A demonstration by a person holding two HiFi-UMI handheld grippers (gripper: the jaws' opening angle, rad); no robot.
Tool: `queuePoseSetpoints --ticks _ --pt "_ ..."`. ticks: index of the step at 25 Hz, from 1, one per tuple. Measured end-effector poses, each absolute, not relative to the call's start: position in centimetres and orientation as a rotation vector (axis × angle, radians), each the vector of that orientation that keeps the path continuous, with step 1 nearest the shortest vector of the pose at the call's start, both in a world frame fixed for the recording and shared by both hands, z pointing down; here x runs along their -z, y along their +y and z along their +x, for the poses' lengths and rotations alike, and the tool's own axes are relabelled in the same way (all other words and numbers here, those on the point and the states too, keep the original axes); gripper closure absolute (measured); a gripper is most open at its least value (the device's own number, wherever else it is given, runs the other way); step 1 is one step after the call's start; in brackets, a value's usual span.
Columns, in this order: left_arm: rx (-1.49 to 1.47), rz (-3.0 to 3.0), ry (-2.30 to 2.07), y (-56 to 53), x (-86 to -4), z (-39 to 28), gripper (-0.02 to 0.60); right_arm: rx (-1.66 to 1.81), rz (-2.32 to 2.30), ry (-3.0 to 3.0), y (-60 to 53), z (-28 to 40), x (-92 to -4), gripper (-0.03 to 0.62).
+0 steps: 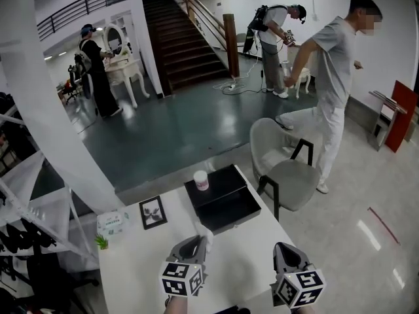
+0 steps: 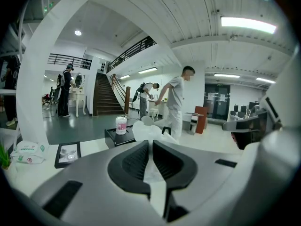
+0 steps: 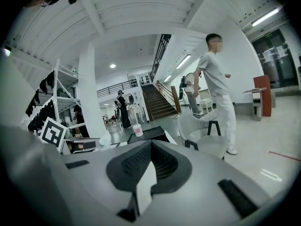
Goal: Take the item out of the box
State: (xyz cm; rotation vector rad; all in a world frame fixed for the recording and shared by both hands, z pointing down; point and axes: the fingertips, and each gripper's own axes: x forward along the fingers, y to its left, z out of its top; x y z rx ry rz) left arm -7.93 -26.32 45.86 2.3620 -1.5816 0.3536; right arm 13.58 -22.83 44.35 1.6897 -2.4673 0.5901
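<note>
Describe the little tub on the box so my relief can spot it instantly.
On the white table, find the flat black box at its far edge. The tub stands on the box's far-left end: small, white, pink-labelled, the only upright container there.

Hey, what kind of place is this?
Likely a big open hall staged with home furniture: a wide staircase, a dressing table, and a grey chair beside the white table.
</note>
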Motion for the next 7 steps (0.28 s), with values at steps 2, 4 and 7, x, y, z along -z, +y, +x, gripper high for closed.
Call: queuePoseSetpoints --ticks 2,4,7 --pt "-0.355 2.362 -1.580 -26.34 -45.96 -7.85 0.548 -0.593 1.682 -2.468 -22.76 13.48 -44.51 0.594" --pt "-0.355 2.361 -1.578 -26.39 -46.08 -7.79 0.548 -0.593 1.676 -2.467 -22.71 13.43 -44.68 0.594" --pt "-0.358 2.363 -1.575 -26.55 -46.26 -7.74 0.548 -0.591 1.674 -2.466 -22.72 13.40 -44.83 0.594"
